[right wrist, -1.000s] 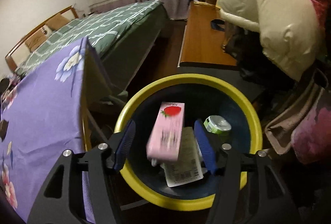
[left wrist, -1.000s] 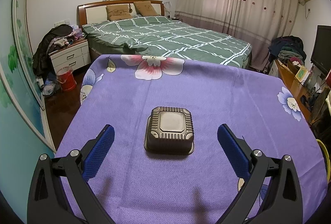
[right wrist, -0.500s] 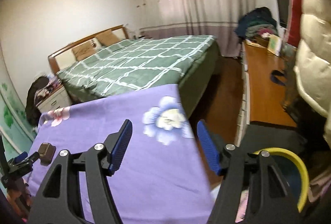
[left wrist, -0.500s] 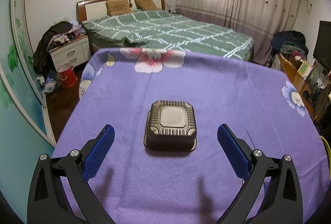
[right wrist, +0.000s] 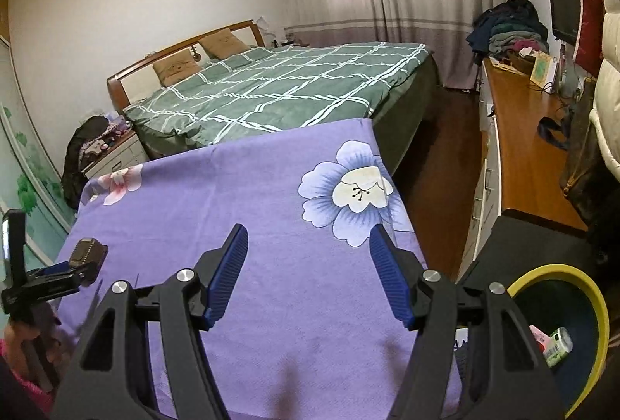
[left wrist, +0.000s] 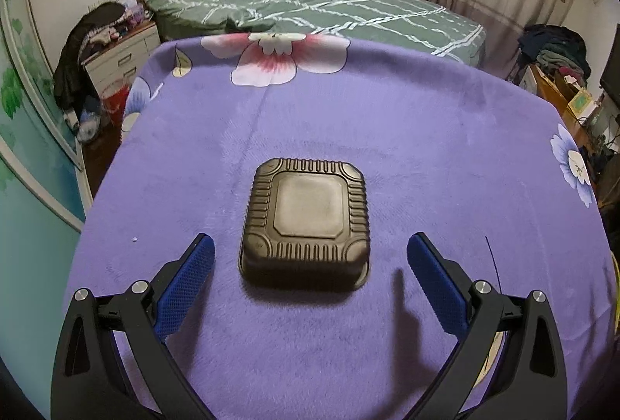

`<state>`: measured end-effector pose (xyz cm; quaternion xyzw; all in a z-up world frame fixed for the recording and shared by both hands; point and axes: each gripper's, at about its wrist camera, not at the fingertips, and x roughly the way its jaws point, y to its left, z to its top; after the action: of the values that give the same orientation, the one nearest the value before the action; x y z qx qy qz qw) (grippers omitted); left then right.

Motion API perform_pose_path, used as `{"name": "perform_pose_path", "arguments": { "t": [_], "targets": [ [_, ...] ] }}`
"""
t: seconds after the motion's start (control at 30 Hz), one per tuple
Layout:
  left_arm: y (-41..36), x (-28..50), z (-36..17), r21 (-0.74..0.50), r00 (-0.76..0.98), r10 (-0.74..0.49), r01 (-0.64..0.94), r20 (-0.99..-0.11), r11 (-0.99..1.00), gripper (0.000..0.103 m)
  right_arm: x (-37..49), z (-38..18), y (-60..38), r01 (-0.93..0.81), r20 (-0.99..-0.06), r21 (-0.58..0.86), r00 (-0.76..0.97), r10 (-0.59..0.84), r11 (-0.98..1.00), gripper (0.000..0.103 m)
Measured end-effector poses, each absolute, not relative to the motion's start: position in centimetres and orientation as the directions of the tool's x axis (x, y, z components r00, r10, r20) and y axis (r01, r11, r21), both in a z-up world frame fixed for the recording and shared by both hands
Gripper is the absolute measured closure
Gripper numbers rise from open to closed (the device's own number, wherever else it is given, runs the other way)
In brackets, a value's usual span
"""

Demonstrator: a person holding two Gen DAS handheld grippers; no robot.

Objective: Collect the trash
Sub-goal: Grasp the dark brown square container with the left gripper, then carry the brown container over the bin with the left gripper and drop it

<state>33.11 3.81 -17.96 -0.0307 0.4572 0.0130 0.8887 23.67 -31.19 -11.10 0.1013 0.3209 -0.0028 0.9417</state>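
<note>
- Black food tray [left wrist: 306,222] lies upside down on purple-clothed counter [left wrist: 426,148], base up, roughly square, no clear long axis.
- Left tool [left wrist: 310,261]: fingers spread, flanking tray's near edge, not touching.
- Right tool [right wrist: 308,276]: spread, empty.

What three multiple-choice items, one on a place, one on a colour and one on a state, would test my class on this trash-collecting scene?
1. Where is the dark plastic tray?
A. inside the bin
B. upside down on the purple cloth
C. on the bed

2. What colour is the bin's rim?
A. yellow
B. red
C. white

3. How is the left gripper?
A. shut on the tray
B. shut on nothing
C. open, a finger on either side of the tray

Answers:
1 B, its ribbed base faces up on the purple cloth.
2 A, a yellow ring edges the dark bin.
3 C, cloth shows between both blue pads and the tray.
</note>
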Motion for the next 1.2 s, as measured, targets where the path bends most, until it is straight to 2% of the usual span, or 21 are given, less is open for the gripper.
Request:
{"name": "perform_pose_path", "arguments": {
  "t": [0.1, 0.17, 0.33, 0.6, 0.8, 1.2],
  "targets": [
    [4.0, 33.7, -18.0, -0.043, 0.585, 0.001, -0.062, -0.811, 0.997, 0.009, 23.4, -10.9, -31.4, 0.071, -0.601, 0.195, 0.797, 0.062, 0.978, 0.041],
    [4.0, 34.0, -17.9, -0.039, 0.586, 0.006, -0.064, -0.810, 0.997, 0.020, 23.4, -10.9, -31.5, 0.070, -0.600, 0.200, 0.798, 0.066, 0.977, 0.041],
    [3.6, 34.4, -18.2, -0.010, 0.580, 0.017, -0.044, -0.814, 0.999, 0.038, 23.4, -10.9, -31.5, 0.070, -0.603, 0.197, 0.795, 0.065, 0.978, 0.041],
    [1.8, 32.8, -16.4, -0.014, 0.624, -0.015, 0.007, -0.782, 1.000, 0.039, 23.5, -11.0, -31.3, 0.079, -0.607, 0.173, 0.793, 0.043, 0.982, 0.041],
    [-2.3, 30.2, -13.8, 0.010, 0.660, -0.056, 0.096, -0.749, 0.995, 0.039, 22.7, -10.5, -31.8, 0.096, -0.601, 0.146, 0.799, 0.011, 0.985, 0.041],
    [-14.8, 26.7, -11.8, -0.003, 0.633, -0.229, 0.337, -0.740, 0.941, 0.039, 12.6, -10.0, -37.2, 0.159, -0.591, 0.078, 0.803, -0.082, 0.984, 0.037]
  ]
}}
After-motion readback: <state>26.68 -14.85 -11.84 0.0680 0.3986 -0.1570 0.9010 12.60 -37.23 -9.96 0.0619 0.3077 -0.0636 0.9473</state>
